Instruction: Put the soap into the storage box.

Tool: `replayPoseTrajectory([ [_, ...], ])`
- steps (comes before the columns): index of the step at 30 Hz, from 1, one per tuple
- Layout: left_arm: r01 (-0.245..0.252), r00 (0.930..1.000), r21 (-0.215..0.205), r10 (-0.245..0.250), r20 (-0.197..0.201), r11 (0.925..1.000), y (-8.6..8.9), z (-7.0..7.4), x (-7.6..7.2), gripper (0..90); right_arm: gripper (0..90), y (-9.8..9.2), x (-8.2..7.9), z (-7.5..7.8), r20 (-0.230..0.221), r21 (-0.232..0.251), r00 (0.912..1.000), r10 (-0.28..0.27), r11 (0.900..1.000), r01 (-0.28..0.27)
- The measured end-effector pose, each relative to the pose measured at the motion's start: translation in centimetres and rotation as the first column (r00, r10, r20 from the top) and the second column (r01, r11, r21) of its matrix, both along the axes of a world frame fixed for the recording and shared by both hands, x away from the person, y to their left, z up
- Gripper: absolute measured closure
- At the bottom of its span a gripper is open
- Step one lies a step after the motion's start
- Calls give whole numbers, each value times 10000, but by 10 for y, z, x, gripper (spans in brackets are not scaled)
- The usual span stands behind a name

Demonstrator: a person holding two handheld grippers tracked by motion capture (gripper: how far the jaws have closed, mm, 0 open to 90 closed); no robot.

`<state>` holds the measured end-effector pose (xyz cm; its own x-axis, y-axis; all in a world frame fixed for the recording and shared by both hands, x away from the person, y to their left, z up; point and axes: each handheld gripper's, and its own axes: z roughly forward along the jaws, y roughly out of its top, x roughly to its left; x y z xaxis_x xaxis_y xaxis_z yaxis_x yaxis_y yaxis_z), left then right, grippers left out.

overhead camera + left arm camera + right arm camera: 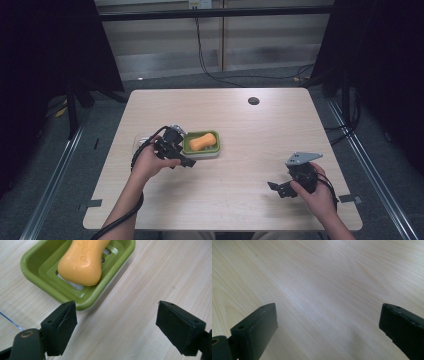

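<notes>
In the high view the orange soap bar (202,141) lies in the green soap dish (217,148) just left of the frame's centre on the wooden table (240,195). The left gripper (179,156) sits at the dish's lower left edge, jaws spread wide with nothing between them. The right gripper (276,189), at lower right and well apart from the dish, also stands open over bare wood

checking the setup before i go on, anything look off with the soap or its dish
Nothing stands out. The orange soap bar lies whole inside the green soap dish, which sits flat on the table. No spill or damage shows. The left hand-held gripper is open just beside the dish.
</notes>
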<state>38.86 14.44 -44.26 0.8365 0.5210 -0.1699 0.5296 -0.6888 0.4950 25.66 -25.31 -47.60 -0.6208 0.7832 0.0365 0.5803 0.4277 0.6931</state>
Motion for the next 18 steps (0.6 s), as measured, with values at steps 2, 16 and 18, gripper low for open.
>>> replayPoseTrajectory([
  [2, -7, 10000, -66, 7, 18, 10000, 1, -2, -3, 156, 13, 0, 0, -1, 25, -17, 10000, 37, 10000, -37],
  [16, 143, 9994, 43, -144, 303, 9999, -2, -12, -16, 138, 13, 0, 1, -2, 13, -44, 10000, 19, 10000, -19],
  [18, 146, 9991, -10, -146, 397, 9999, -3, -11, -16, 136, 14, 0, 0, -2, -5, -26, 10000, -18, 10000, 18],
])
